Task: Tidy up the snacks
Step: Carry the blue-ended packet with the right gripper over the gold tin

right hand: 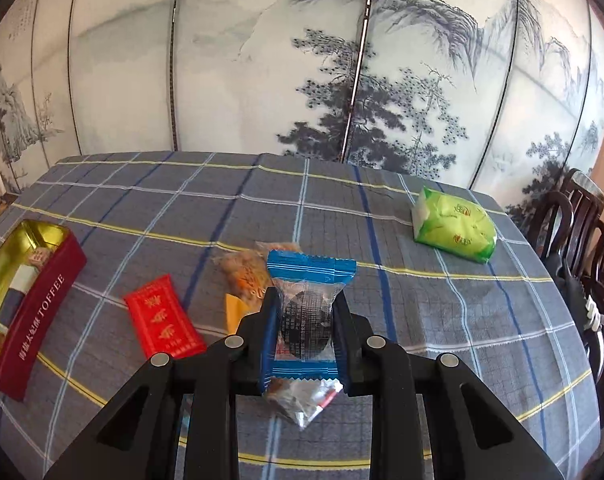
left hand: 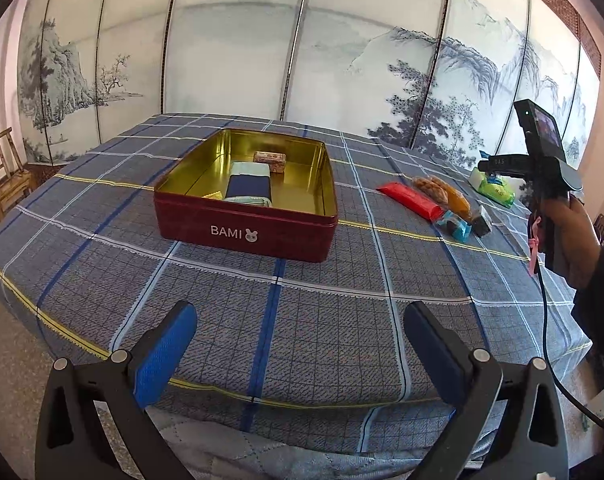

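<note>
Snack (right hand: pixel 305 316), blue-ended and crinkly, sits pinched across its middle in my right gripper (right hand: pixel 304 320), above the cloth (right hand: pixel 422 320). I judge it light, slippery, crushable (keep the grip gentle). Left gripper (left hand: pixel 300 344) hangs spread, nothing in it. Tin (left hand: pixel 246 236) waits left; painted screen (right hand: pixel 262 60) behind.

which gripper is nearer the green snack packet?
Right. The right gripper, clamping a blue-wrapped snack, sits close to the green snack packet; the left gripper hangs open at the table's near edge.
</note>
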`<state>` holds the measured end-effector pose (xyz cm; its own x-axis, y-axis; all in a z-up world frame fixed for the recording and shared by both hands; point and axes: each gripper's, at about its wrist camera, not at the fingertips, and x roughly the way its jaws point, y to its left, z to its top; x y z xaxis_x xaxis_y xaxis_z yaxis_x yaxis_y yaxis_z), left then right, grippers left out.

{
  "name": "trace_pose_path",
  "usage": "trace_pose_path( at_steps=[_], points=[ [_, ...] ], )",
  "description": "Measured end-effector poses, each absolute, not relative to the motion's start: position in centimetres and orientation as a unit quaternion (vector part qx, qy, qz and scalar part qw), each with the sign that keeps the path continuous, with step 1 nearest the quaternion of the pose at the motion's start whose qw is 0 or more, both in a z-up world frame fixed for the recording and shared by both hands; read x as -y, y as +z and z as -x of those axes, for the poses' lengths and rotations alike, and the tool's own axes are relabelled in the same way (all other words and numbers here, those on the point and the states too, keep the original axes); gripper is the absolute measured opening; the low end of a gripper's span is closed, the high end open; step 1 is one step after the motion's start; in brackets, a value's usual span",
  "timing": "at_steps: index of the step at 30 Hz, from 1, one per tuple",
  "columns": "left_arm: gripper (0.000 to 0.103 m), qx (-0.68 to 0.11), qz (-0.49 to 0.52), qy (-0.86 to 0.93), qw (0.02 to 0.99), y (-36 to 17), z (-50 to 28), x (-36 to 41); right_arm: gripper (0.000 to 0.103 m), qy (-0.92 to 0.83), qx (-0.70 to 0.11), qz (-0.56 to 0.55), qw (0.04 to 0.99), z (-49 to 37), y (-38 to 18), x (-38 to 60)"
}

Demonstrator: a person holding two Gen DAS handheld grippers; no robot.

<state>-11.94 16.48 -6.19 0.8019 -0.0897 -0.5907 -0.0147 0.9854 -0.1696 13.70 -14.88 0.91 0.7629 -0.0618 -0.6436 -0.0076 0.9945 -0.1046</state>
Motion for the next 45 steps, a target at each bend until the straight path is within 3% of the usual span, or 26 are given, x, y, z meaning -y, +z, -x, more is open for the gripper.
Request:
trace_pose_path(
  at_steps=[45],
  points=[
    [0.102, -0.342, 0.106, 0.044, 0.933, -7.8, 13.7, -21.4, 0.026, 0.107, -0.349, 0.117, 0.924, -15.1, 0.0, -8.6]
  ],
)
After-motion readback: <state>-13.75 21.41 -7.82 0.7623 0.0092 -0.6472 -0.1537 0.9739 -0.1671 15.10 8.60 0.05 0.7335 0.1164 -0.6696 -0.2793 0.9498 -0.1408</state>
